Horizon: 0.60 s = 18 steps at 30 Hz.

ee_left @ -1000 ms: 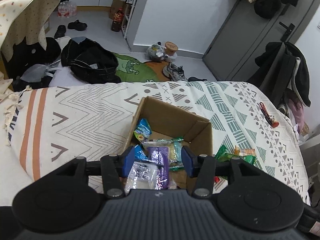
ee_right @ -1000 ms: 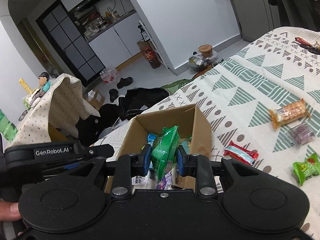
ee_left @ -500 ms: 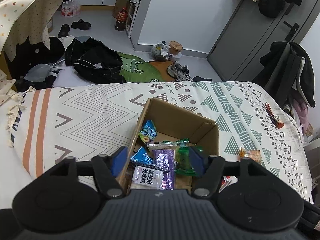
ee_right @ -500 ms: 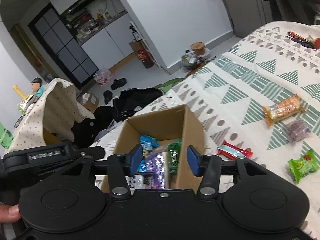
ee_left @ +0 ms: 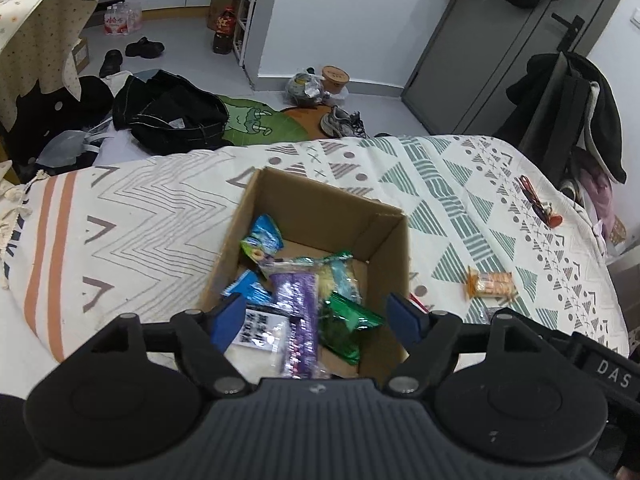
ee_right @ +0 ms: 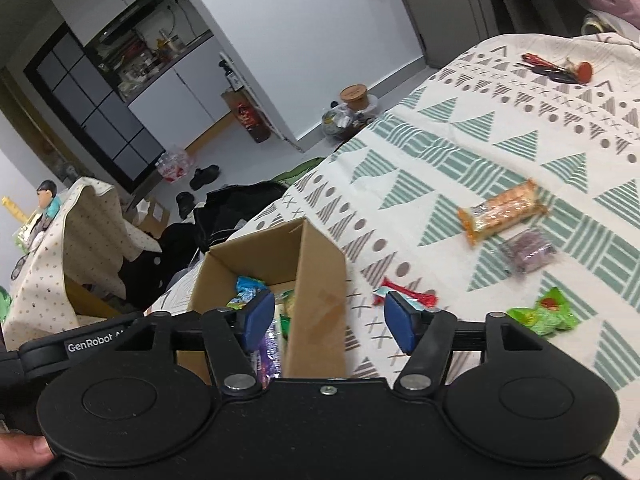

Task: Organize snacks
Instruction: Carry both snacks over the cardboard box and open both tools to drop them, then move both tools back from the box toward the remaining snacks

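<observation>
An open cardboard box (ee_left: 320,204) (ee_right: 318,280) sits on the patterned bedspread and holds several snack packets, among them a green packet (ee_left: 346,326), a purple one (ee_left: 298,312) and a blue one (ee_left: 262,236). My left gripper (ee_left: 316,320) hangs open over the box's near end with nothing in it. My right gripper (ee_right: 330,318) is open and empty above the box's right wall. On the bedspread to the right lie an orange cracker pack (ee_right: 500,210) (ee_left: 490,284), a purple packet (ee_right: 528,250), a red bar (ee_right: 404,294) and a green packet (ee_right: 544,316).
Red-handled scissors (ee_right: 554,68) (ee_left: 536,204) lie near the bed's far right edge. Beyond the bed the floor holds black bags (ee_left: 172,116), shoes (ee_left: 344,122) and a draped table (ee_left: 36,36). A thumb (ee_right: 24,450) shows at the right wrist view's lower left.
My right gripper opened and dropped the green packet into the box, then swung right toward the loose snacks. My left gripper opened wider and rose slightly over the box.
</observation>
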Tool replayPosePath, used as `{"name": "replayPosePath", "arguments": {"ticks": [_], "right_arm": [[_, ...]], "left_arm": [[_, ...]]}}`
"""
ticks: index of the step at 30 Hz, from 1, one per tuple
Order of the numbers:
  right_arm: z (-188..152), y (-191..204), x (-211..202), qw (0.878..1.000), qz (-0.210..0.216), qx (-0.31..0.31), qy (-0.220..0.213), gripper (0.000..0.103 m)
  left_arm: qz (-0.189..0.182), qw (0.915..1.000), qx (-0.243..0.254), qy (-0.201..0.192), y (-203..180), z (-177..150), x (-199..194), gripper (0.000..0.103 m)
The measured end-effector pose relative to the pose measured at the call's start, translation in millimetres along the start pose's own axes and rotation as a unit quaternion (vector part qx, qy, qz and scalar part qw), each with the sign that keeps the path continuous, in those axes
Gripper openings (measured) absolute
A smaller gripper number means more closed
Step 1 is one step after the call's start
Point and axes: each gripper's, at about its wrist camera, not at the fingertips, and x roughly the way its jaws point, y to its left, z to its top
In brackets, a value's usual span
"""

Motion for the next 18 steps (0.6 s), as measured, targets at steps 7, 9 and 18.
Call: {"name": "replayPosePath", "arguments": {"ticks": [7,9,18], "right_arm": [[-2,-28,-16,1.000,-0.011,0.014,0.000,0.062],[0,-35,-23,1.000,-0.008,0.019,-0.004,0.063],[9,-74,-47,0.998,-0.005,0.059,-0.027,0.066]], "left_arm": [[-0.005,0.9998,0.021,-0.004,-32,-9,0,0.077],[-0.005,0.9997,0.026,-0.004,-41,-12,0,0.077],[-0.021,0.9987,0.045,-0.007,-82,-19,-3,0.077]]}}
